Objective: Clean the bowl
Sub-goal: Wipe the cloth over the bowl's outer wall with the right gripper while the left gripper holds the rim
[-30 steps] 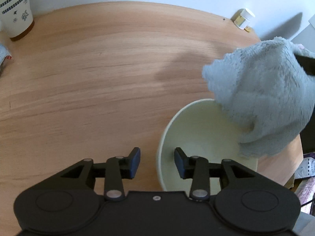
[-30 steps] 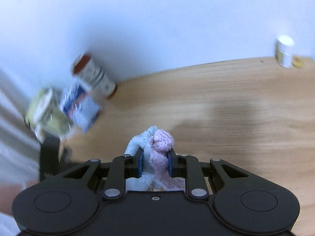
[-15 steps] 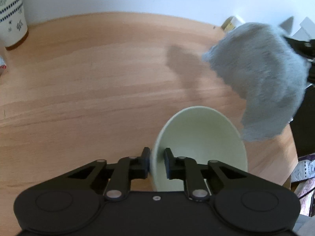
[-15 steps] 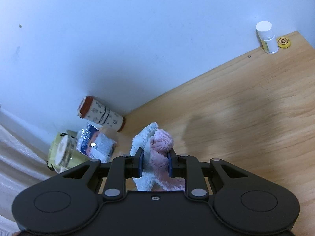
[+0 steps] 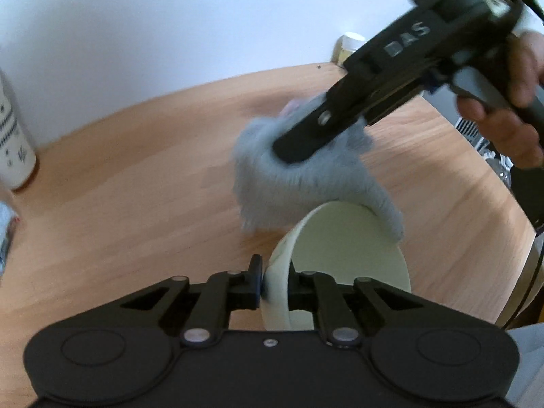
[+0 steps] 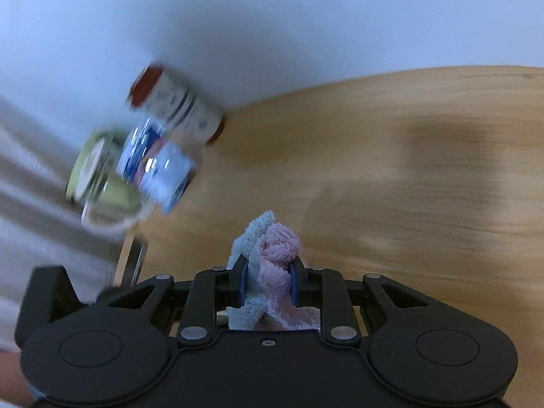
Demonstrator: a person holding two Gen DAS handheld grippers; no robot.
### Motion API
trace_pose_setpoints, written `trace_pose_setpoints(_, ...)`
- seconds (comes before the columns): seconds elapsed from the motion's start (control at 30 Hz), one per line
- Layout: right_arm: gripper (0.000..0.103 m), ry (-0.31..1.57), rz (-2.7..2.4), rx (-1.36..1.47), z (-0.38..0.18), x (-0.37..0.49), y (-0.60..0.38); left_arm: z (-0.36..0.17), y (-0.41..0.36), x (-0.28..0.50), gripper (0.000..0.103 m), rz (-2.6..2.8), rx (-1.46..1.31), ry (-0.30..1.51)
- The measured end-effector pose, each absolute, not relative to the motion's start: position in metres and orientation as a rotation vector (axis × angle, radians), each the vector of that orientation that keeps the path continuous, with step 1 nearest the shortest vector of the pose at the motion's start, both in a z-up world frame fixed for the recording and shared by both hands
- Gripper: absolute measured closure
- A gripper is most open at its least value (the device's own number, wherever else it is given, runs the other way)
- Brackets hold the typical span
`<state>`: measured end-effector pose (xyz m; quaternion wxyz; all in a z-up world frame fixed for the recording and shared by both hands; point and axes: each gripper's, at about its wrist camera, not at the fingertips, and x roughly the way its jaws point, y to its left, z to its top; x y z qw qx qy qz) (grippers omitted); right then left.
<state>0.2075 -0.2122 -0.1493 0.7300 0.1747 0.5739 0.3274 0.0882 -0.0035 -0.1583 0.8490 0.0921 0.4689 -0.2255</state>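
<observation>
We see our left gripper (image 5: 274, 282) clamped on the near rim of the pale, tilted bowl (image 5: 343, 255), nothing visible inside, our right gripper (image 6: 267, 284) pinching the fluffy cloth (image 5: 299, 176) draped on the bowl's far rim, patterned canister (image 5: 12, 142) far left on the wooden table (image 5: 136, 176)

Left gripper (image 5: 274, 280) clamped on bowl (image 5: 340, 258) rim; cloth at far rim.
Pale bowl tilted above wooden table (image 5: 136, 176). Right gripper (image 5: 295, 146), held by a hand (image 5: 510, 102), grips grey cloth (image 5: 299, 183) draped over bowl's far edge. Patterned canister (image 5: 13, 136) at left.
</observation>
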Motion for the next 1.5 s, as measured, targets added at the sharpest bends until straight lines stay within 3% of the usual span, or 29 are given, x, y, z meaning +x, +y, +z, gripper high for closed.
trace_pose_setpoints(0.33,0.074,1.425,0.855,0.347,-0.163,0.209,-0.178,-0.146,-0.015,0.079,0.089,-0.460,0.242,0.914)
trace_pose_setpoints(0.8,0.074,1.425,0.682,0.614,-0.175,0.189,-0.225,-0.133,-0.034,0.074,0.088,-0.441,0.192,0.865)
trace_pose_setpoints(1.23,0.074,1.450,0.477,0.957,-0.206,0.152,-0.283,-0.130,-0.030,0.085,0.088,-0.425,0.074,0.927)
trace_pose_setpoints(1.5,0.074,1.422,0.566,0.900,-0.179,0.171,-0.255,-0.135,-0.037,0.092,0.087,-0.458,0.066,0.944)
